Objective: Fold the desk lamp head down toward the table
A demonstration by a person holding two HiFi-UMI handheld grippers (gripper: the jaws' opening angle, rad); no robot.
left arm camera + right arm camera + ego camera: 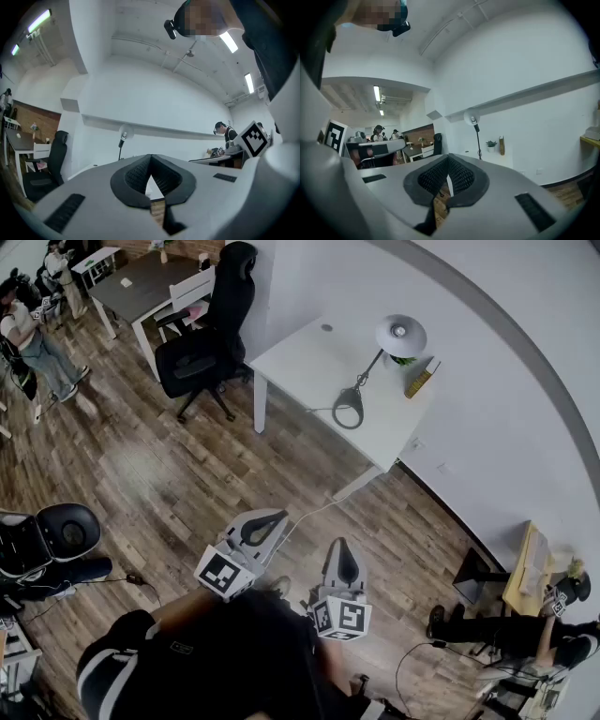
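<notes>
The desk lamp stands on the white table [305,362] by the wall, its round white head [400,337] raised on a thin dark arm [369,369] above a ring-shaped base [348,407]. The lamp head [123,135] shows small and far off in the left gripper view, and the lamp head [472,118] is likewise distant in the right gripper view. My left gripper [278,515] and right gripper [343,543] hang close to my body over the wooden floor, well short of the table. The left gripper [150,156] and the right gripper [447,155] are both shut with nothing between the jaws.
A yellow book [419,380] and a small plant [404,360] stand behind the lamp. A black office chair [204,338] sits left of the table, with a cable [309,512] trailing on the floor. People [33,334] stand far left; another person [525,634] is at right.
</notes>
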